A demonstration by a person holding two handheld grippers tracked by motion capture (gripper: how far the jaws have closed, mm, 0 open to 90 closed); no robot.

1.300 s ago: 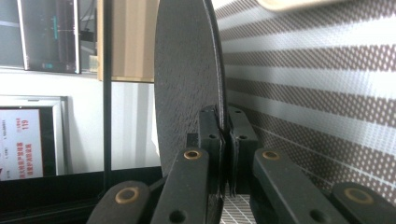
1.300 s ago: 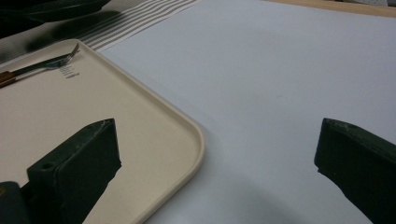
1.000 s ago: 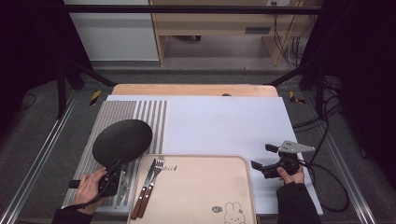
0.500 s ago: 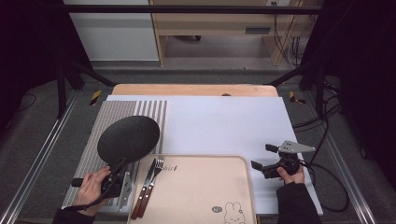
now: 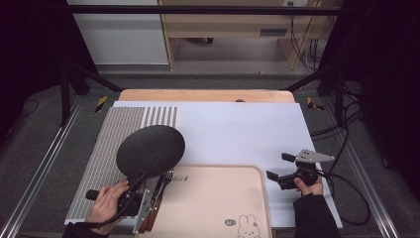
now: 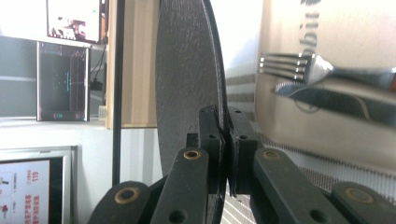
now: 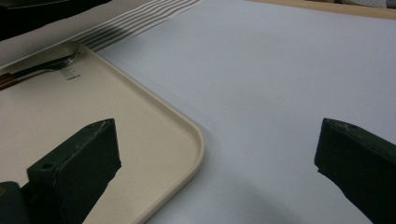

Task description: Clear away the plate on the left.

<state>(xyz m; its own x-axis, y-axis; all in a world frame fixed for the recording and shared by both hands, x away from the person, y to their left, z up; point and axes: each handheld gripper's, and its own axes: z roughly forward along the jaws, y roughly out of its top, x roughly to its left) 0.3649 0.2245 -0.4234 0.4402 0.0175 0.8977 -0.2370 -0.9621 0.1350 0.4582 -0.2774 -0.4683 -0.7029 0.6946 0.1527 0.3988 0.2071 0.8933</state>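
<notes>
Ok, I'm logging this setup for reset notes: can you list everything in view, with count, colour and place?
plate: one, black, round, lifted over the striped mat, clamped by its edge.
tray: one, beige, rabbit print, near edge of the table.
fork: one, silver, at the tray's left edge.
knife: one, silver blade, beside the fork.
striped mat: one, grey and white, left.
white sheet: one, covering the table.
left gripper: black, shut on the plate.
right gripper: black, open, beside the tray's corner over the white sheet.

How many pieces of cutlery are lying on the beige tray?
2: a silver metal fork and a wooden-handled knife, side by side at the left edge of the beige rectangular tray. Nothing seems hidden.
</notes>
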